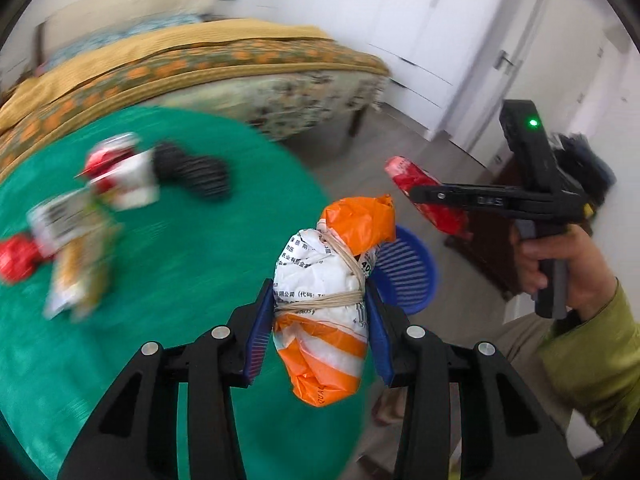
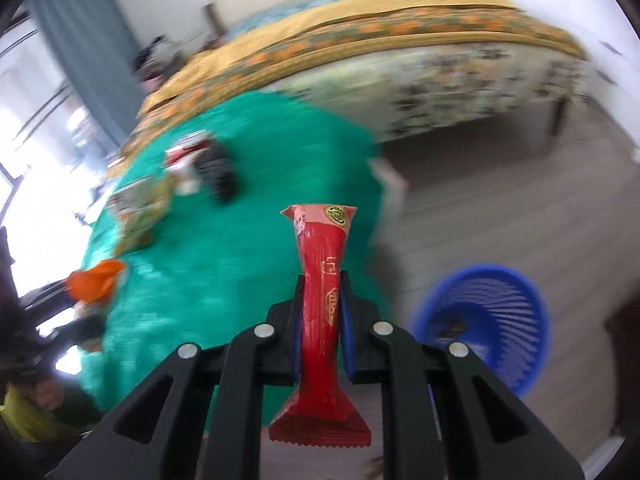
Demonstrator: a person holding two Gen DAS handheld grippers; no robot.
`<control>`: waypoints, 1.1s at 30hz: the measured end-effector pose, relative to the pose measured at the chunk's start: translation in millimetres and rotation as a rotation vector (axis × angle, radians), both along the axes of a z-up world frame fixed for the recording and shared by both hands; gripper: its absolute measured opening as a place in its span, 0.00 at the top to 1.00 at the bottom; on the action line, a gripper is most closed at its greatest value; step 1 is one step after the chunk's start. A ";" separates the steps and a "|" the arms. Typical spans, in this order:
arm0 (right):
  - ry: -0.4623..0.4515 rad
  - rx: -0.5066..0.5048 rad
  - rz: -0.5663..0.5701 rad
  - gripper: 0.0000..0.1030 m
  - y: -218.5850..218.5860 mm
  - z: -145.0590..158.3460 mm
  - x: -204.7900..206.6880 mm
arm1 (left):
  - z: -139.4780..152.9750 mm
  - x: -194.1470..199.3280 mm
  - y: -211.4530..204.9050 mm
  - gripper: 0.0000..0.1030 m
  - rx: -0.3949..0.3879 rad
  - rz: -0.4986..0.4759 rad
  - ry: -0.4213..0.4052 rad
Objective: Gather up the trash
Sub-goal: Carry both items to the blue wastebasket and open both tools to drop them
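Bedroom setting, green-clothed counter [image 1: 168, 280] filling the 9 o'clock half of the left wrist view, with a bed [image 1: 224, 60] lying beyond at 12 o'clock and a blue basket [image 2: 484, 320] standing on the floor beside the counter.

Step in hand, judged: carrying two pieces of trash off the counter toward the basket. Next move calling for swinging each load over the basket's open mouth, then spreading the jaws so the pieces drop inside rather than on the floor.

Left tongs [image 1: 320, 320] clamping an orange-and-white wrapped bundle [image 1: 332, 296] bound with rubber bands, jaws held moderately apart by its bulk, blue pads pressing both flanks; bundle hanging in front of the basket, which is peeking out at 3 o'clock behind it.

Right tongs [image 2: 322, 320] pinching a red snack wrapper [image 2: 322, 312] around its narrow middle, jaws nearly together, crimped ends flaring above and below; basket sitting at 4 o'clock of this view, not yet beneath the wrapper.

Remaining on the counter, blurred: red-and-white packets [image 1: 120, 176], a dark crumpled item [image 1: 192, 172], and further wrappers [image 1: 72, 248] at 9 o'clock, awaiting later passes.
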State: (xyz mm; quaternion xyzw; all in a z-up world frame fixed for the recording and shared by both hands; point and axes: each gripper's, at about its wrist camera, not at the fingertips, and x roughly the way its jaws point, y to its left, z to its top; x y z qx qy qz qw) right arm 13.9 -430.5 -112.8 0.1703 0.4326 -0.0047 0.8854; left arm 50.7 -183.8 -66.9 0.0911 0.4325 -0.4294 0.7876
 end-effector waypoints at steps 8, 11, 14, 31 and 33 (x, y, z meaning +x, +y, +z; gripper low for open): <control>0.037 -0.042 -0.189 0.86 -102.0 -40.7 -31.0 | -46.5 -17.1 -152.3 0.58 0.025 -0.092 0.096; 0.067 -0.026 -0.233 0.86 -129.8 -69.4 -36.0 | -75.5 -16.8 -196.8 0.58 0.045 -0.102 0.119; 0.100 0.003 -0.254 0.86 -151.1 -88.2 -37.9 | -105.3 -11.2 -231.6 0.58 0.067 -0.098 0.149; 0.080 0.114 -0.356 0.38 -206.2 -111.0 -38.1 | -154.6 12.0 -280.6 0.16 0.043 0.003 0.162; 0.058 0.091 -0.377 0.27 -207.0 -102.3 -41.5 | -134.4 11.8 -270.6 0.12 0.018 0.024 0.122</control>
